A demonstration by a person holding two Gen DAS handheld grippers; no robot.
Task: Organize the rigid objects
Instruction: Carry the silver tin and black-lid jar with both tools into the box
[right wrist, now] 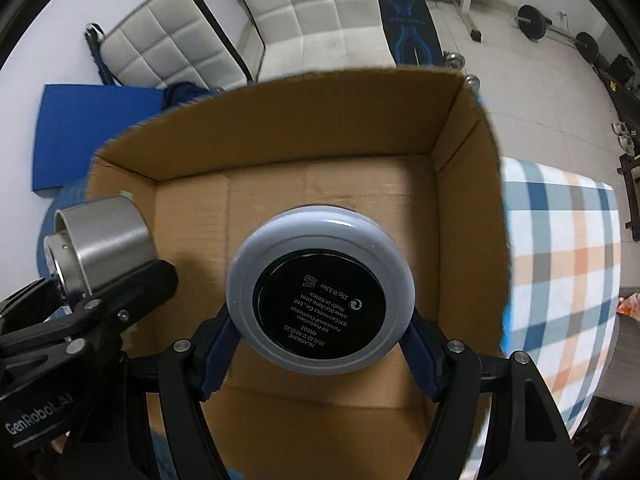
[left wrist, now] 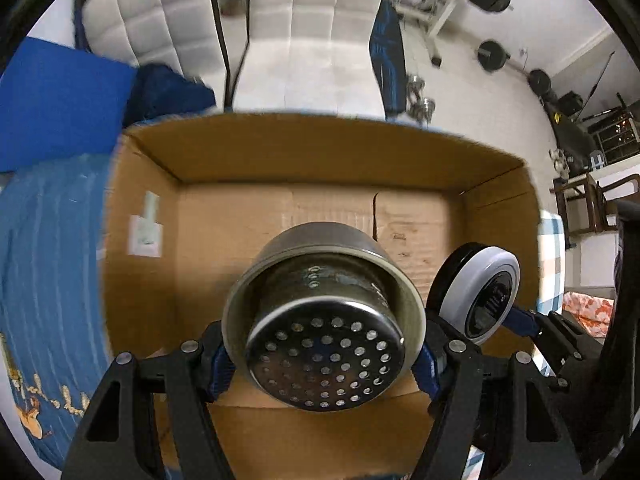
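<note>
Left tongs (left wrist: 324, 360) pinch a steel perforated cup (left wrist: 324, 336) by its rim, holed base toward the camera, over the open cardboard box (left wrist: 320, 152). Right tongs (right wrist: 320, 344) pinch a round grey compact (right wrist: 320, 292), label side facing back, also above the box floor. The compact sits just right of the left tongs; the cup sits left of the right tongs. Checked cloth (right wrist: 560, 264) lies right of the box.

One steel strainer cup (left wrist: 324, 336), one compact (right wrist: 320, 288), one box (left wrist: 320, 152).
</note>
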